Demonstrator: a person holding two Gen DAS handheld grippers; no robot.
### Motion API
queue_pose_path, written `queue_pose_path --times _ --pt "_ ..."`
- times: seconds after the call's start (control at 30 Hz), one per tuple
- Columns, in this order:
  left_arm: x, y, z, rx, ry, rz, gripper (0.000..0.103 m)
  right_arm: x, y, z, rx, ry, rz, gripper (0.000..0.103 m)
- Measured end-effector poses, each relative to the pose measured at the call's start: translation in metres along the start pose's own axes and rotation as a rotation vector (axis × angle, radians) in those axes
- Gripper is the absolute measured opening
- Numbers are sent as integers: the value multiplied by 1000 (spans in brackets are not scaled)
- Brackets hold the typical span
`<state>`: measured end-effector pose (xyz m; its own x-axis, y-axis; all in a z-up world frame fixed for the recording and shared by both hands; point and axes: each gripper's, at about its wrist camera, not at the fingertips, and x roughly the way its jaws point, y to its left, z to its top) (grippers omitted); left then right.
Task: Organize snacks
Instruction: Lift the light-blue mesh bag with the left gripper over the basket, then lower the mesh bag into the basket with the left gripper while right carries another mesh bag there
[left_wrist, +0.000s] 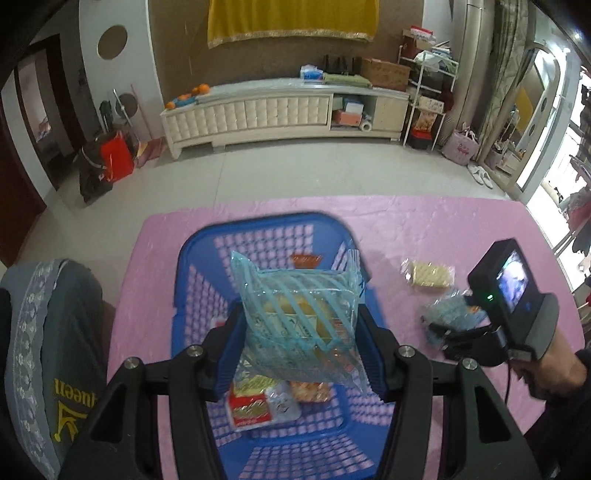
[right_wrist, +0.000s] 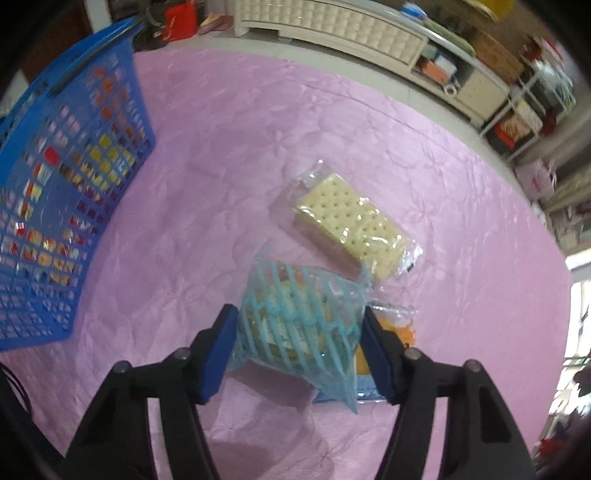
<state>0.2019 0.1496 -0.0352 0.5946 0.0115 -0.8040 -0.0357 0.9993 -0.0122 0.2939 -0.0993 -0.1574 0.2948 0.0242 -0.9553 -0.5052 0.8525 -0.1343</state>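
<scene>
Left wrist: left gripper (left_wrist: 301, 325) clamped on striped snack bag (left_wrist: 299, 317) above blue basket (left_wrist: 192, 280). Right wrist: right gripper (right_wrist: 299, 347) pinching second striped bag (right_wrist: 295, 325) on pink tablecloth (right_wrist: 221, 147), beside cracker pack (right_wrist: 351, 225).

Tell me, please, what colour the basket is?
Blue basket, latticed walls; shows best in the left wrist view.

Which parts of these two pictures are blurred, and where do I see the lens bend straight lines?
Left wrist view: the right tool and its packet are smeared; the cabinet bows upward; corners go dark. Right wrist view: the basket is soft, the crackers sharper; the tablecloth edge curves.
</scene>
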Motion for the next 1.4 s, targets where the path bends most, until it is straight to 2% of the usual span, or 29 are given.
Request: queue_pose_path --times 0.27,0.73,0.97,1.13,1.4 --pt "7 11 -33 36 74 -19 55 -15 3 -5 17 -47 47 64" --pt "27 21 -76 6 171 -25 55 -97 28 9 -7 -220 86 64" --pt "17 21 -81 -25 146 -20 56 -140 46 16 -19 -336 138 64" --pt "8 25 -80 -45 123 -28 56 -157 80 18 -97 -357 170 64" --pt "-11 35 -76 -61 66 -19 55 -163 120 16 -165 -368 203 64"
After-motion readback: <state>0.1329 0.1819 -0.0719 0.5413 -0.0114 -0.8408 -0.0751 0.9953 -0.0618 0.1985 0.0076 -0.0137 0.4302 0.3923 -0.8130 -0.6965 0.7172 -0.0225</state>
